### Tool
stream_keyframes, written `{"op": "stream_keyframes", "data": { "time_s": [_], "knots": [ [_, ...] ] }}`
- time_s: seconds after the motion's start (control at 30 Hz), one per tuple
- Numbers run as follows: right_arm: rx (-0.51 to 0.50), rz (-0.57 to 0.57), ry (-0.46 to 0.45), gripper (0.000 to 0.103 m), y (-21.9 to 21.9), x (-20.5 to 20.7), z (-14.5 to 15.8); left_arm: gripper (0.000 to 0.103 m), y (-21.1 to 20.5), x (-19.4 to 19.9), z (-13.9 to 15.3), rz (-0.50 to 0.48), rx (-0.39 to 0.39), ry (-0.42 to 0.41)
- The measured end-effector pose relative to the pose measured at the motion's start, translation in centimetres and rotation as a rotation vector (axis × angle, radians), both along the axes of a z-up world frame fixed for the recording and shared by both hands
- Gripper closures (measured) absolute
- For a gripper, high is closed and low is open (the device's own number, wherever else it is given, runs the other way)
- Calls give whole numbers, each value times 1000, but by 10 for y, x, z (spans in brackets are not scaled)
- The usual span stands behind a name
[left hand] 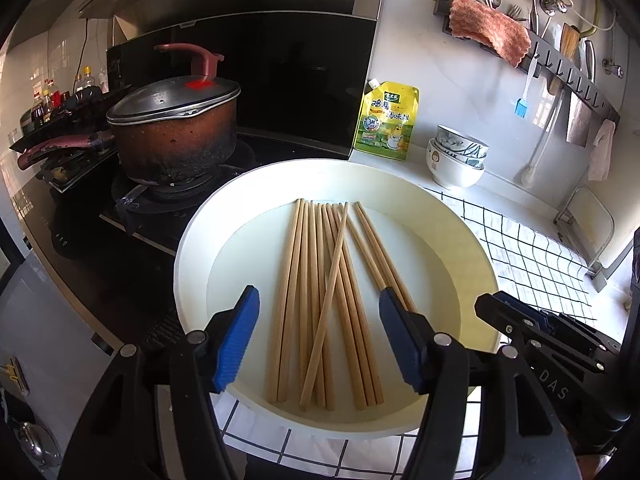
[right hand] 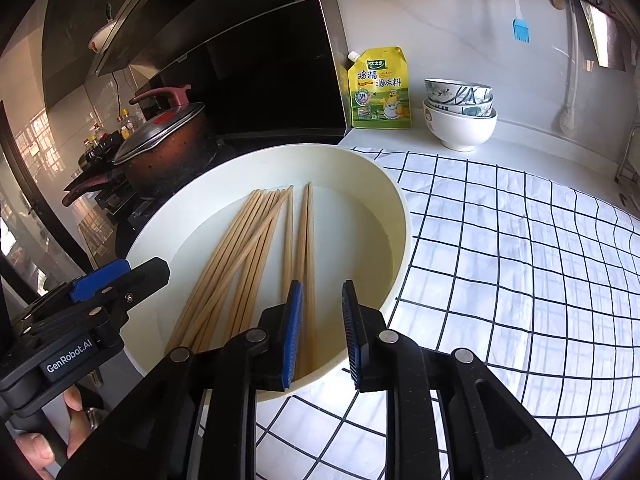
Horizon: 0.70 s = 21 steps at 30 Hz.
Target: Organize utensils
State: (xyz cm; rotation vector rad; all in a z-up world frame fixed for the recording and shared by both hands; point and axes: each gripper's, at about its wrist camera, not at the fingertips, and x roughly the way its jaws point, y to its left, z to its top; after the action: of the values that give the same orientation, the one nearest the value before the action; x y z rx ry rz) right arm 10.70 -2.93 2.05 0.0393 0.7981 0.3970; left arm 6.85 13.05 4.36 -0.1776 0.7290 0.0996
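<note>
Inside the white basin (right hand: 400,216), we see chopsticks (right hand: 308,236) lying lengthwise between the half-open, empty right gripper (right hand: 320,334), nearer than the wide-open left gripper (left hand: 316,336).

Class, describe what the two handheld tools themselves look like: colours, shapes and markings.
Both the left tool and right tool are black, with triangular cut-outs, silver rivets and ribbed blue finger pads. Bodies read "GenRobot.AI" and "DAS". No cables or sleeves visible.
</note>
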Motion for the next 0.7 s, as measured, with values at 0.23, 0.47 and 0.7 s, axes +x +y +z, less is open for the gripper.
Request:
{"op": "stream_keyframes", "data": {
  "time_s": [0.23,0.47,0.7],
  "knots": [
    [-8,0,-10,76,0,-3,2,35,2,-3,0,10,-2,-4],
    [-12,-20,-19,59,-4,-5,2,23,5,-8,0,31,-2,-17],
    [-25,-24,-22,57,-4,-7,2,14,11,-12,1,62,4,-20]
  ]
}}
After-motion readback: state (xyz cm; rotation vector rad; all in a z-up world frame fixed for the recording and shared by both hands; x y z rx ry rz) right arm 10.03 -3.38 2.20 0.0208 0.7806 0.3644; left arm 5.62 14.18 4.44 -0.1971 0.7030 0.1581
